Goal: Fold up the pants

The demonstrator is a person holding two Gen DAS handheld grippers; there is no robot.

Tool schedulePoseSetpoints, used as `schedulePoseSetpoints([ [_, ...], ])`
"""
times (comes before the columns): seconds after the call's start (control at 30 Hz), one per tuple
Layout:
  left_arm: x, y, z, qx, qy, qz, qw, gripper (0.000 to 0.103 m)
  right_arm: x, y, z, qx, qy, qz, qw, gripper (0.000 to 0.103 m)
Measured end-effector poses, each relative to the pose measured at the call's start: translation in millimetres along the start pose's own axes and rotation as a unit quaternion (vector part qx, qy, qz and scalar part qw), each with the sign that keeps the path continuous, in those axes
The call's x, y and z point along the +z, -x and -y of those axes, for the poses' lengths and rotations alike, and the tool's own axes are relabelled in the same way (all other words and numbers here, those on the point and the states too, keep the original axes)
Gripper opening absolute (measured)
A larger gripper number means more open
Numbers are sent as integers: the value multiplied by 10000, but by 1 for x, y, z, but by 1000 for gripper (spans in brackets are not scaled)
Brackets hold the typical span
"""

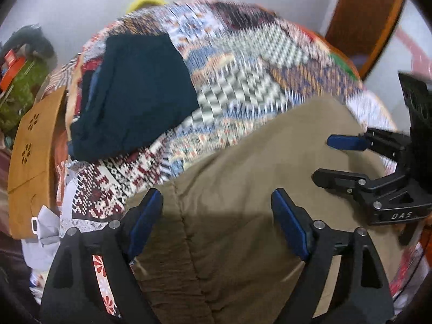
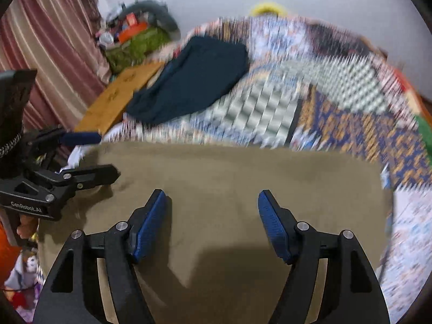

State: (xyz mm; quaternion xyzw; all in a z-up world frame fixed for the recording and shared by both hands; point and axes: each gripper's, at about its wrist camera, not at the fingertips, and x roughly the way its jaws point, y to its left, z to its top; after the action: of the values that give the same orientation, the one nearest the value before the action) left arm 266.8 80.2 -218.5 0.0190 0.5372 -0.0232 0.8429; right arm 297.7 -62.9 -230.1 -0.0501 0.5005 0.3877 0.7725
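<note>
Tan pants (image 1: 243,167) lie flat and folded on a patchwork quilt (image 1: 243,62) covering a bed. My left gripper (image 1: 217,202) hangs above their left part, near a seam; it is open and its blue pads hold nothing. In the right wrist view the pants (image 2: 229,167) fill the lower middle, with my right gripper (image 2: 212,202) open above them and nothing between its pads. Each gripper shows in the other's view: the right gripper (image 1: 324,158) at the pants' right edge, the left gripper (image 2: 104,155) at their left edge, both open.
A folded dark navy garment (image 1: 135,94) lies on the quilt beyond the pants, also visible as the navy garment (image 2: 194,78). An orange-brown board (image 2: 121,94) and a green bag (image 2: 137,46) stand by the bed's far left, beside a striped curtain (image 2: 48,40). A wooden door (image 1: 364,21) stands at the right.
</note>
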Motion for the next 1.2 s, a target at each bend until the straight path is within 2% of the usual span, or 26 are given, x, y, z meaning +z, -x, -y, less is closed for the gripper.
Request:
schedulePoseSetpoints([
  [0.07, -8, -2, 7, 161, -224, 13, 9996, 86, -8, -6, 0, 13, 8, -203, 9998, 70],
  [0.13, -14, 5, 11, 268, -346, 120, 9990, 86, -15, -1, 0, -55, 31, -200, 9998, 78],
  [0.23, -22, 13, 13, 285, -384, 171, 9987, 87, -26, 10, 5, -10, -51, -221, 9997, 81],
  [0.47, -41, 30, 10, 276, -123, 276, 9992, 88, -56, 41, 9, -208, -198, 20, 9996, 81],
  [0.53, -46, 35, 11, 299, -113, 321, 9990, 90, -65, 49, 12, -202, -278, 23, 9994, 81],
  [0.6, -53, 40, 10, 332, -61, 353, 9988, 97, -74, 56, 14, -231, -327, 52, 9992, 81],
  [0.77, -75, 49, 10, 527, 14, 447, 9976, 97, -100, 69, 17, -386, -395, 54, 9985, 81],
  [0.97, -95, 61, 5, 479, 329, 586, 9966, 97, -134, 80, 16, -630, -386, 88, 9972, 83],
  [1.2, -114, 72, 4, 509, 507, 672, 9951, 97, -155, 91, 24, -714, -741, 218, 9945, 83],
])
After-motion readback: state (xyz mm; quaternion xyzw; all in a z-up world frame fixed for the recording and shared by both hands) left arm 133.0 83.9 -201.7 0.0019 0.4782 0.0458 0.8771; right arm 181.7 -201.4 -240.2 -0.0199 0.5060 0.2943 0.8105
